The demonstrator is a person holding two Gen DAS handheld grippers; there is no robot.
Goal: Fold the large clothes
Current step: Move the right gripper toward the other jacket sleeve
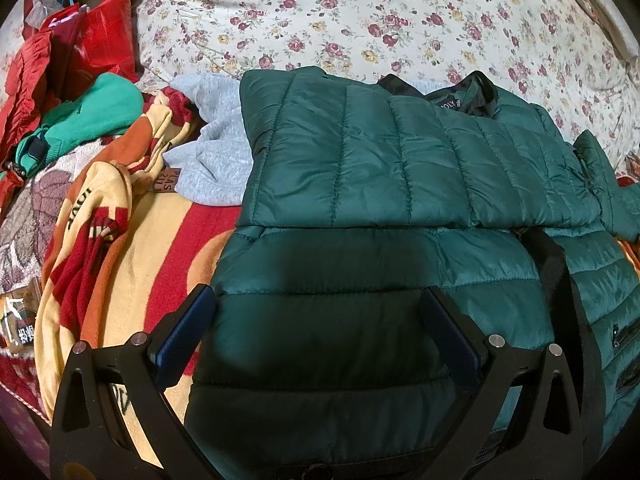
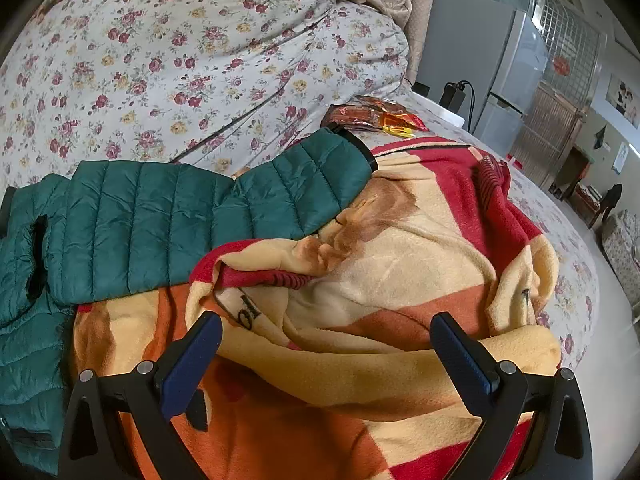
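Observation:
A dark green quilted puffer jacket (image 1: 400, 168) lies flat on the bed, one sleeve folded across its chest. My left gripper (image 1: 318, 304) is open and empty, hovering just above the jacket's lower body. In the right wrist view the jacket's other sleeve (image 2: 208, 208) stretches out to the right over a fleece blanket. My right gripper (image 2: 326, 332) is open and empty above the blanket, to the right of the jacket and apart from the sleeve.
A red, yellow and orange fleece blanket (image 2: 400, 280) lies crumpled under the jacket. A grey sweater (image 1: 216, 148), a green garment (image 1: 96, 112) and red items (image 1: 80, 48) pile at the left. A floral quilt (image 1: 360, 20) lies behind. Snack packets (image 2: 372, 118) lie near the sleeve cuff.

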